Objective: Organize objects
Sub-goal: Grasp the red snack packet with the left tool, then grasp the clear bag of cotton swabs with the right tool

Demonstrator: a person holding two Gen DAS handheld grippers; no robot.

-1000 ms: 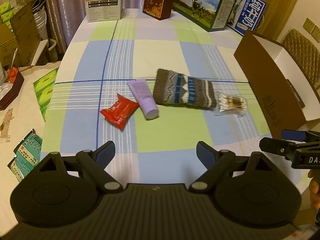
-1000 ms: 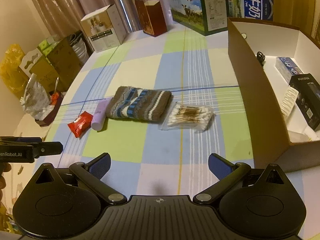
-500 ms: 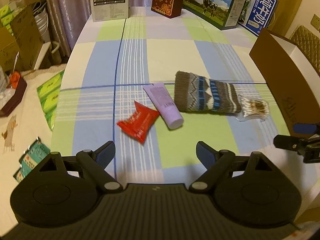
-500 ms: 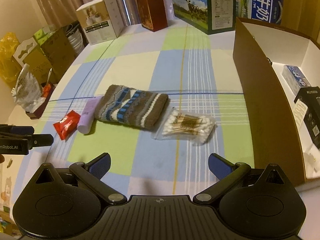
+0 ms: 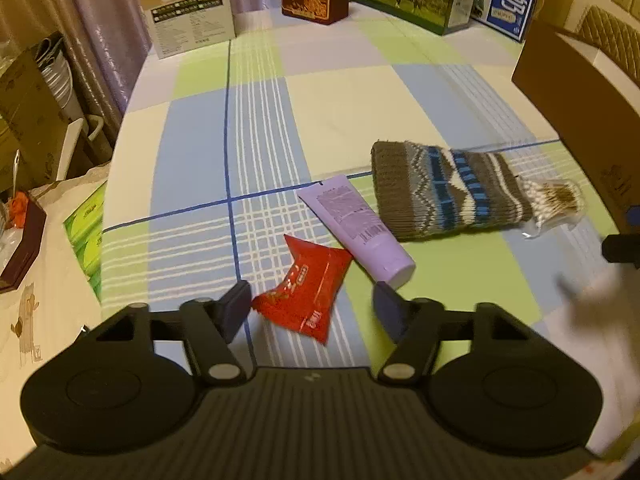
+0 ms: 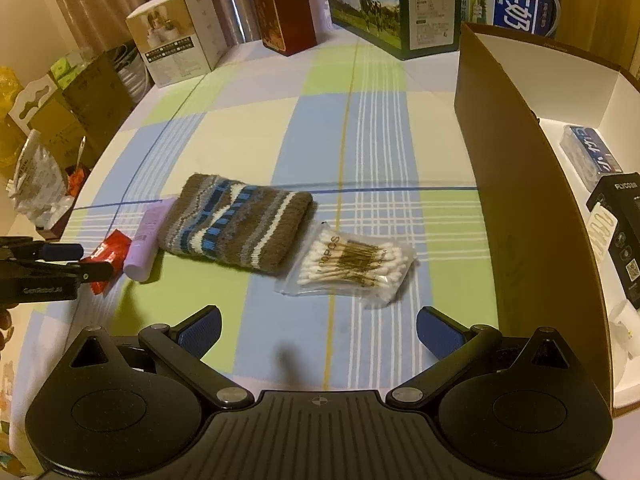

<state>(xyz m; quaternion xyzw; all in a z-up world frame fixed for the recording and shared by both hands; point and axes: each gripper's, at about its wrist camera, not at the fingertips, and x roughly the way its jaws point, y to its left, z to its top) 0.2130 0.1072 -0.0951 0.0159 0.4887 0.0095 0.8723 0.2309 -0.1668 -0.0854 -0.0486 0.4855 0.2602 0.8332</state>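
On the checked tablecloth lie a red snack packet (image 5: 308,292), a lilac tube (image 5: 356,228), a knitted brown-and-blue sleeve (image 5: 444,192) and a bag of cotton swabs (image 5: 554,200) in a row. My left gripper (image 5: 312,308) hangs low over the packet, which sits between its closing jaws; the pads are not pressing on it. The right wrist view shows this gripper (image 6: 90,261) at the packet (image 6: 106,256). My right gripper (image 6: 320,330) stands open just short of the swab bag (image 6: 352,264), nothing between its fingers.
An open brown cardboard box (image 6: 520,200) stands on the right, with a blue pack (image 6: 592,156) and a black box (image 6: 624,232) inside. Cartons (image 6: 400,4) and a white box (image 6: 180,40) line the table's far edge. Clutter sits beyond the left edge.
My left gripper has come forward and down onto the red packet and its jaws have narrowed around it. My right gripper has drawn closer to the swab bag, still open.
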